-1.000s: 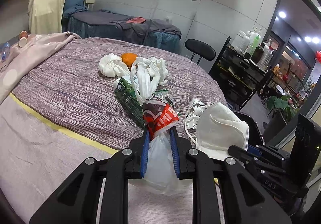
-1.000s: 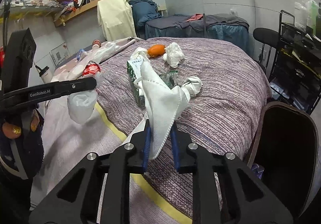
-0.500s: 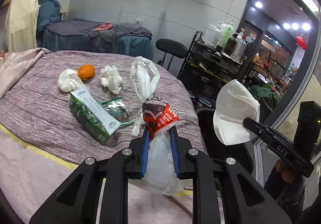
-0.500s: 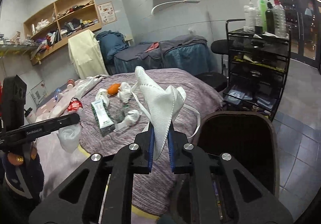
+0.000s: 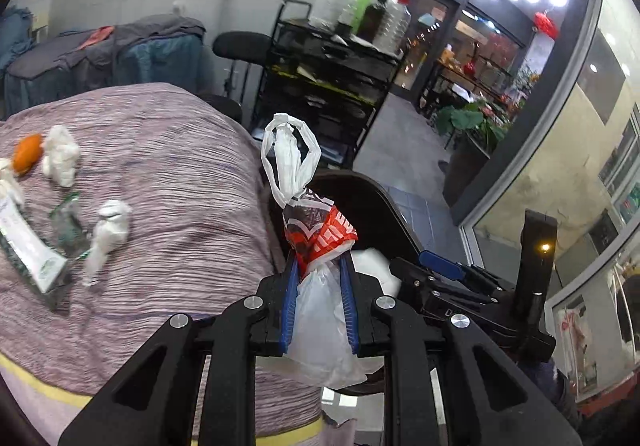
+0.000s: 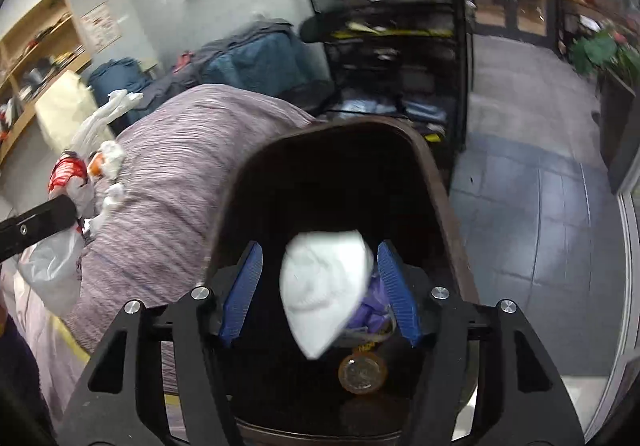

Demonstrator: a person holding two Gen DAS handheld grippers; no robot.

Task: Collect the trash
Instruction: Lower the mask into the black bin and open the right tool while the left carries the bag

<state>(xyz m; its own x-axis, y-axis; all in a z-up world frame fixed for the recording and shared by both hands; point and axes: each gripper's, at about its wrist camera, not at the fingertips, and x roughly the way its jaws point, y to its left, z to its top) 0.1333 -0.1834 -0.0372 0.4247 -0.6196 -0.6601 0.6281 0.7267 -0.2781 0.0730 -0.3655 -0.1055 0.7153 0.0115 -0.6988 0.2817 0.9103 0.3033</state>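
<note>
My left gripper [image 5: 319,286] is shut on a white and red plastic bag [image 5: 316,234], held at the bed's edge above the dark bin [image 5: 384,206]. My right gripper [image 6: 320,286] is open over the bin [image 6: 436,182]. The white face mask [image 6: 326,286] is free between its fingers, inside the bin's opening. The mask also shows in the left wrist view [image 5: 372,262] beside the right gripper [image 5: 436,266]. Left on the purple bed [image 5: 180,186] are an orange [image 5: 26,152], crumpled tissues [image 5: 60,160], a twisted white wad [image 5: 106,234], a green carton [image 5: 28,250] and a clear wrapper [image 5: 68,222].
The bin holds purple trash [image 6: 372,310] and a round can end [image 6: 362,374]. A black shelf cart [image 5: 332,78] with bottles stands behind the bed. A black stool [image 5: 242,46] is beside it. Grey tiled floor [image 6: 532,206] lies right of the bin.
Both grippers swung right to the bin. My right gripper opened and let go of the face mask, which now drops into the bin. The left still holds the bag.
</note>
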